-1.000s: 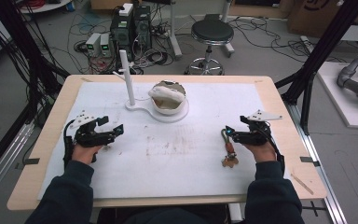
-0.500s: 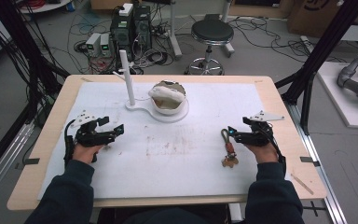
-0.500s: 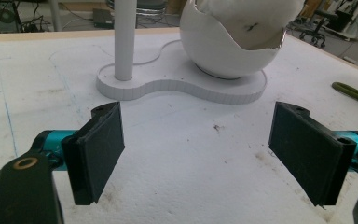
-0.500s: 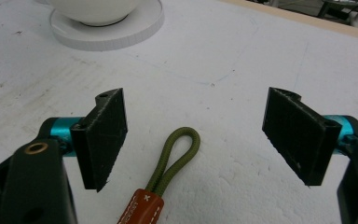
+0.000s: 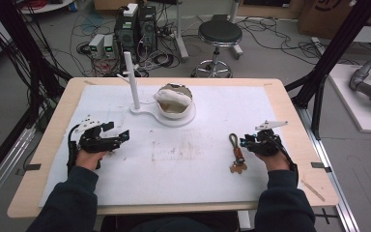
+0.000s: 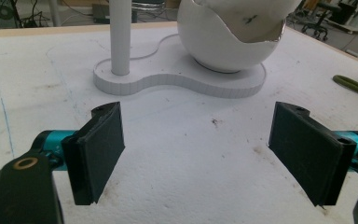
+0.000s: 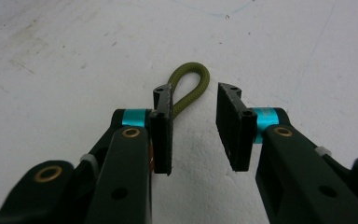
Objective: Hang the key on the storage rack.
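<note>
A key-ring strap with an olive cord loop (image 5: 233,140) and a brown tag lies on the white mat, right of centre. My right gripper (image 5: 244,142) is low over it. In the right gripper view the olive loop (image 7: 192,80) lies between the jaws, close against the left pad (image 7: 167,109), with a gap to the right pad. The jaws have just been closing around the cord and do not pinch it. My left gripper (image 5: 118,135) rests on the mat at the left, open wide with nothing between its pads (image 6: 101,149).
A white stand (image 5: 147,110) at the mat's far middle carries an upright post (image 5: 132,77) and a cracked white bowl-like shell (image 5: 174,101). The wooden table edge (image 5: 290,111) frames the mat. Cables and a stool are on the floor beyond.
The right gripper's jaws have narrowed from wide apart to a small gap around the olive loop. The left gripper has stayed put.
</note>
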A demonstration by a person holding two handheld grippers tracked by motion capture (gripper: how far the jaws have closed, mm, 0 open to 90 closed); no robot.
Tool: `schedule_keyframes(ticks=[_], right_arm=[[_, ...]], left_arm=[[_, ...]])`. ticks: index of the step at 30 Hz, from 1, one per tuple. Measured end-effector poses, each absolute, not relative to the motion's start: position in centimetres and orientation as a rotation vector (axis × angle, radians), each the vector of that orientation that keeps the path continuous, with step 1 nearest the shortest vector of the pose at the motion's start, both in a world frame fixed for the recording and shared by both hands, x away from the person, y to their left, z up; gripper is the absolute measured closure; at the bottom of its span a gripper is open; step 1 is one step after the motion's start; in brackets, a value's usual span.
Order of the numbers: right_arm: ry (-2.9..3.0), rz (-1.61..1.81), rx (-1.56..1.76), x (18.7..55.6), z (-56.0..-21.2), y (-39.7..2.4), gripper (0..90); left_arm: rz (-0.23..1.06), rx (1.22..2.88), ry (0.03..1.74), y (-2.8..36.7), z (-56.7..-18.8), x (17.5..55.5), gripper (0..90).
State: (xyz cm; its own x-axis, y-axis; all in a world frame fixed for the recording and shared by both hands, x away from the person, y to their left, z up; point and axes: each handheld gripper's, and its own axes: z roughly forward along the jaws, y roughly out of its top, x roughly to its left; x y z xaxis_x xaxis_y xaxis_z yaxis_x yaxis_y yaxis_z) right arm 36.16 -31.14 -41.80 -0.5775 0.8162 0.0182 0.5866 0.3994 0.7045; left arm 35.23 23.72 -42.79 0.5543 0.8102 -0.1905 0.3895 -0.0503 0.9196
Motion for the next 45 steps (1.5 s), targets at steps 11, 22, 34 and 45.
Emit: schedule_keyframes(ticks=[11, 22, 34, 45], right_arm=[[2.48, 0.979, 1.263, 36.4, -42.8, -30.7, 60.9], [2.55, 0.913, 1.256, 36.2, -43.4, -29.9, 53.7], [2.579, 0.896, 1.226, 36.2, -43.1, -29.2, 76.7], [2.555, 0.993, 1.199, 36.2, -42.6, -28.9, 77.9]], left_arm=[[0.446, 1.664, 1.035, 23.8, -42.9, 35.3, 17.9], [0.435, 1.666, 1.041, 23.8, -43.1, 35.3, 17.9], [0.426, 1.673, 1.041, 23.7, -43.2, 35.4, 18.3], [0.43, 1.659, 1.053, 23.9, -43.1, 35.4, 18.6]])
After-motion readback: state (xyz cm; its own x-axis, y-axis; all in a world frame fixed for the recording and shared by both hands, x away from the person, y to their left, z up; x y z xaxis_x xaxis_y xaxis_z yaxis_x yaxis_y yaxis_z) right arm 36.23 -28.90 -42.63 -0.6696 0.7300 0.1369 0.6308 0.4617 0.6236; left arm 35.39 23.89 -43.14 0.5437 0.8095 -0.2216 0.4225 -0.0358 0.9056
